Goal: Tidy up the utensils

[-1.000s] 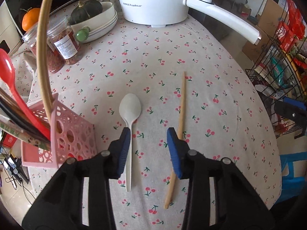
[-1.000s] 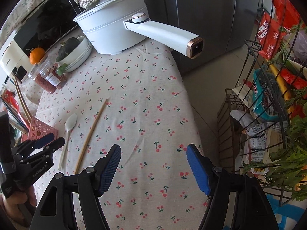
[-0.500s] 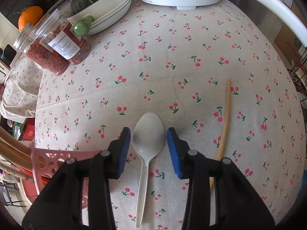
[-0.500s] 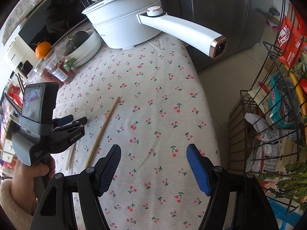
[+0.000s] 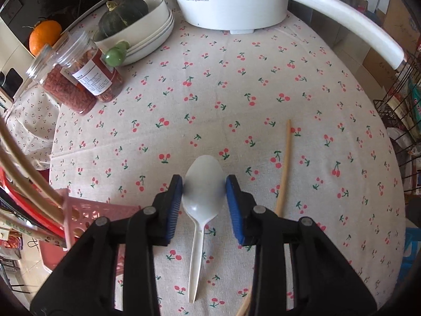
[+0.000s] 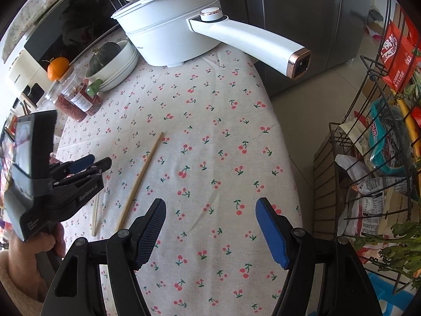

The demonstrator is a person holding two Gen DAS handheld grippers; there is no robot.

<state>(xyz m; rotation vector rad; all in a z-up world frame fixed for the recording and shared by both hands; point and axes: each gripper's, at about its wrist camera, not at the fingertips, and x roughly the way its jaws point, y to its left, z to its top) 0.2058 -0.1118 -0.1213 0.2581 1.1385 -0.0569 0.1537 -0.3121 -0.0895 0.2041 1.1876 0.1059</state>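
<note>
A white plastic spoon (image 5: pixel 202 197) lies on the cherry-print tablecloth (image 5: pixel 236 100). My left gripper (image 5: pixel 204 184) is open, its blue pads on either side of the spoon's bowl, low over the cloth. A wooden chopstick (image 5: pixel 284 168) lies just right of it, and shows in the right wrist view (image 6: pixel 142 176). A pink utensil holder (image 5: pixel 86 216) with chopsticks and a red spoon stands at the left. My right gripper (image 6: pixel 210 210) is open and empty above the table's right part. The left gripper (image 6: pixel 89 162) shows there too.
A white electric pot (image 5: pixel 231 0) with a long handle stands at the back. Stacked bowls holding a dark squash (image 5: pixel 126 13) and two jars (image 5: pixel 81 79) stand back left. A wire rack (image 6: pixel 381 158) of goods stands off the table's right edge.
My left gripper moved forward and down until its pads straddle the spoon's bowl. The right gripper shifted slightly and stayed open.
</note>
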